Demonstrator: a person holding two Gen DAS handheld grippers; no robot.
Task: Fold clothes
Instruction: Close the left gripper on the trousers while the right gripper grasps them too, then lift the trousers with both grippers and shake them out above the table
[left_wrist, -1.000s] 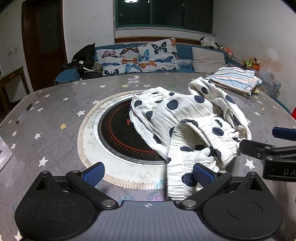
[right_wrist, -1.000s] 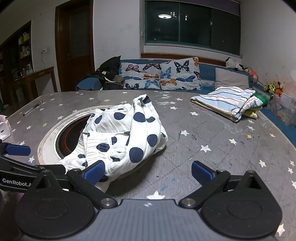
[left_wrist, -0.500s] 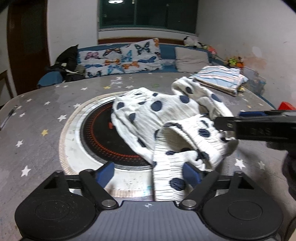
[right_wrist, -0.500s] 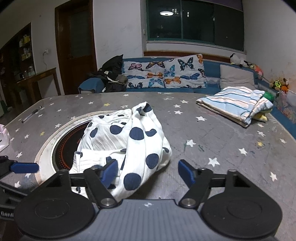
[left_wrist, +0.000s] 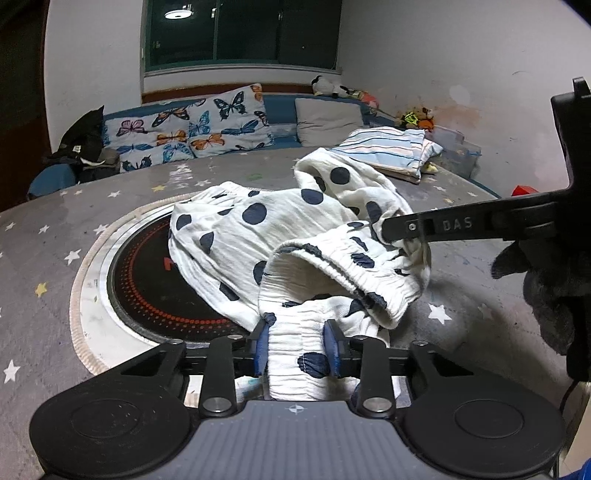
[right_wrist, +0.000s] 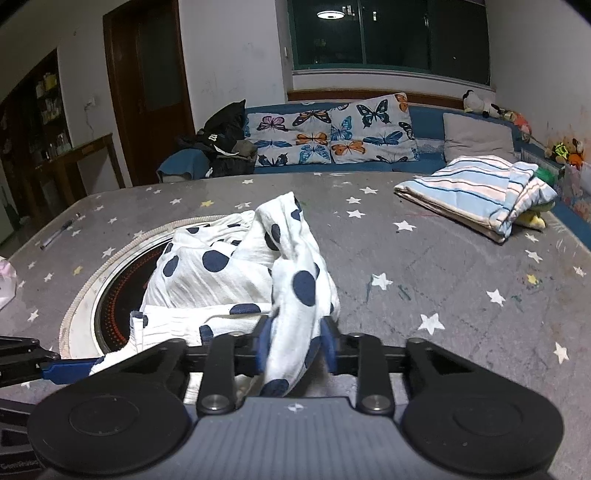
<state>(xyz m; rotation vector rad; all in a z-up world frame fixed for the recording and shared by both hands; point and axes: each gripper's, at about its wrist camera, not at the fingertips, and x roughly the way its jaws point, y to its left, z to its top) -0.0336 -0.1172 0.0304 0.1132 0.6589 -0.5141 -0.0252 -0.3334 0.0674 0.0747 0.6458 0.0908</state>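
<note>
A crumpled white garment with navy polka dots (left_wrist: 280, 229) lies on the grey star-patterned table (left_wrist: 55, 229), partly over the round black inset. My left gripper (left_wrist: 295, 343) is shut on its elastic waistband at the near edge. My right gripper (right_wrist: 295, 343) is shut on another fold of the same polka-dot garment (right_wrist: 229, 273). In the left wrist view the right gripper's fingers (left_wrist: 413, 227) reach in from the right and pinch the cloth. In the right wrist view a blue pad of the left gripper's finger (right_wrist: 66, 369) shows at the lower left.
A folded striped cloth (right_wrist: 476, 192) lies at the table's far right. A round black inset with a white ring (left_wrist: 147, 280) sits in the table's middle. A pen (right_wrist: 59, 234) lies at the far left. A sofa with butterfly cushions (right_wrist: 332, 136) stands behind.
Both grippers moved in onto the polka-dot garment and closed from open onto it, the left on the waistband, the right on a nearby fold.
</note>
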